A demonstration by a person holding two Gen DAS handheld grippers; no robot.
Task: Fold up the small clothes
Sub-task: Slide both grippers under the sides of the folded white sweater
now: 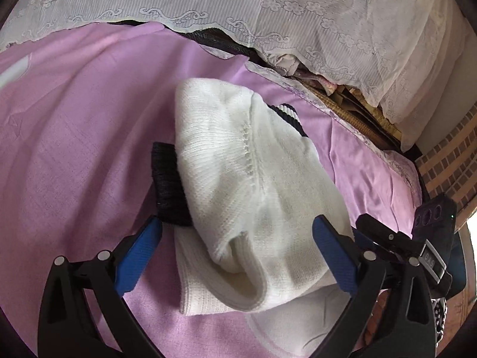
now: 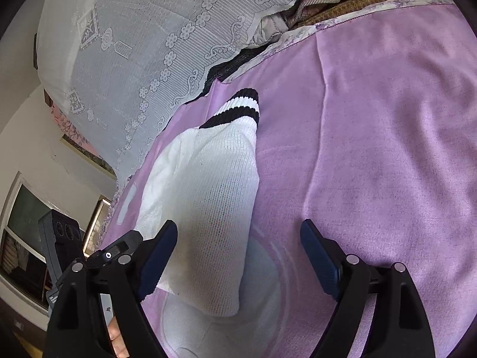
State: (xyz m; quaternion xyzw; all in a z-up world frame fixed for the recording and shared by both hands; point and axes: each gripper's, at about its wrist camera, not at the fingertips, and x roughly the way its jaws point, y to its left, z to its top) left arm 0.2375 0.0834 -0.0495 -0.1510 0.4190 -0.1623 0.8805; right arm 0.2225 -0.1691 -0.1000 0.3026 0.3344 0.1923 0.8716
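A small white knit garment (image 1: 238, 179) lies bunched and partly folded on the purple sheet (image 1: 74, 119). It has a black ribbed hem (image 1: 168, 185) on its left and a black-and-white striped cuff (image 1: 287, 116) at its far end. My left gripper (image 1: 238, 250) is open and straddles the garment's near end, its blue pads (image 1: 143, 253) not pressing on the cloth. In the right wrist view the same garment (image 2: 208, 203) stretches away, with its striped cuff (image 2: 238, 107) far off. My right gripper (image 2: 241, 256) is open over the garment's near edge, and its right finger is over bare sheet (image 2: 372, 149).
A white lace cover (image 1: 268, 15) drapes over piled bedding along the far edge of the bed. A woven mat edge (image 1: 351, 113) and brick-pattern floor (image 1: 447, 155) lie to the right. The other gripper's body (image 1: 387, 235) crowds the right side. A window (image 2: 23, 238) is at left.
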